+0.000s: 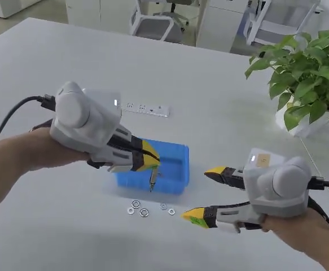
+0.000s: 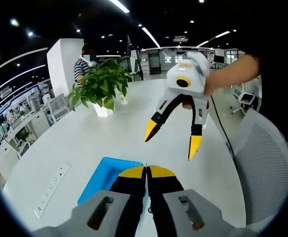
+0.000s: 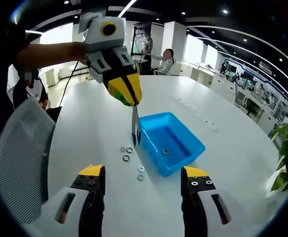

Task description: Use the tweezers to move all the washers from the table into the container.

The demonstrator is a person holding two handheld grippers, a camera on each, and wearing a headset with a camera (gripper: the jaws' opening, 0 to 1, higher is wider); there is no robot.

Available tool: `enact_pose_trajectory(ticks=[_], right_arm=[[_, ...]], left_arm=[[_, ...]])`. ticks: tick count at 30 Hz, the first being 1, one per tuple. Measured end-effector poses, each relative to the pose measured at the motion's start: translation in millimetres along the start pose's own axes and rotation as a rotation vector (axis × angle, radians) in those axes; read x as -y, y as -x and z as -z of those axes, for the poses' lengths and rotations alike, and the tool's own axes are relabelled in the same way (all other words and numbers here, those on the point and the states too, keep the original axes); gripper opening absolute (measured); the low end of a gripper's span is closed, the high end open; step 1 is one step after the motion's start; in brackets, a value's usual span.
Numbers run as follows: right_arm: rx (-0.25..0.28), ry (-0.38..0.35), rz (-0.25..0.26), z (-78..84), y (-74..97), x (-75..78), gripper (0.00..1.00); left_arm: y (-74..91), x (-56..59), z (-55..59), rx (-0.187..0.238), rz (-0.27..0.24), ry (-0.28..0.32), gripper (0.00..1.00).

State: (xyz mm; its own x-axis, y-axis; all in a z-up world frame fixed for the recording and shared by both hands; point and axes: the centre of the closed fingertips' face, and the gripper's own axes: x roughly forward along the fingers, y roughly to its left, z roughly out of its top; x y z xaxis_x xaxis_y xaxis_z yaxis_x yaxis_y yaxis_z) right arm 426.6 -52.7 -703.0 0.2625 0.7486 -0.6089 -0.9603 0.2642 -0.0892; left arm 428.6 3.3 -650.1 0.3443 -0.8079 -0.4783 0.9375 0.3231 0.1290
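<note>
Left gripper (image 1: 147, 157): jaws together, clamped on the tweezers (image 1: 152, 179), whose tips hang down at the near wall of the blue container (image 1: 178, 155).
Right gripper (image 1: 199, 192): jaws wide apart, just beside the container.
Washers (image 1: 144, 212): five loose on the table (image 1: 51, 226), just in front of the container.
One washer (image 3: 166, 151): inside the container.

free: bare table (image 1: 68, 237) left of washers (image 1: 144, 211) | blocked: container (image 1: 172, 164) just behind | plant (image 1: 311, 68) far right, well apart
</note>
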Motion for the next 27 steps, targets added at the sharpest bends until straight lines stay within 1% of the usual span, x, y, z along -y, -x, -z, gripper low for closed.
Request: enact_pose_trajectory(ticks=[6,11,15,20,27], right_arm=[[0.009,-0.013,0.013,2.5,-1.6,-1.6,0.66],[0.000,-0.019,0.011,6.8,-1.7,-5.0,0.67],[-0.009,-0.021,0.007,10.5,-2.4,-7.7,0.67],[-0.013,-0.023,0.010,11.1,-2.6,-8.3,0.67],[-0.016,-0.022,0.005,12.5,-3.8,-9.9,0.67]], left_arm=[[-4.1,8.6,7.2,-0.001,0.010,0.005,0.05],[-5.8,13.4,13.7,-0.008,0.015,0.012,0.05],[-6.9,14.6,16.9,-0.008,0.019,0.019,0.05],[-7.9,15.8,21.3,-0.009,0.016,0.030,0.05],[-10.3,21.2,29.5,-0.015,0.016,0.044,0.05]])
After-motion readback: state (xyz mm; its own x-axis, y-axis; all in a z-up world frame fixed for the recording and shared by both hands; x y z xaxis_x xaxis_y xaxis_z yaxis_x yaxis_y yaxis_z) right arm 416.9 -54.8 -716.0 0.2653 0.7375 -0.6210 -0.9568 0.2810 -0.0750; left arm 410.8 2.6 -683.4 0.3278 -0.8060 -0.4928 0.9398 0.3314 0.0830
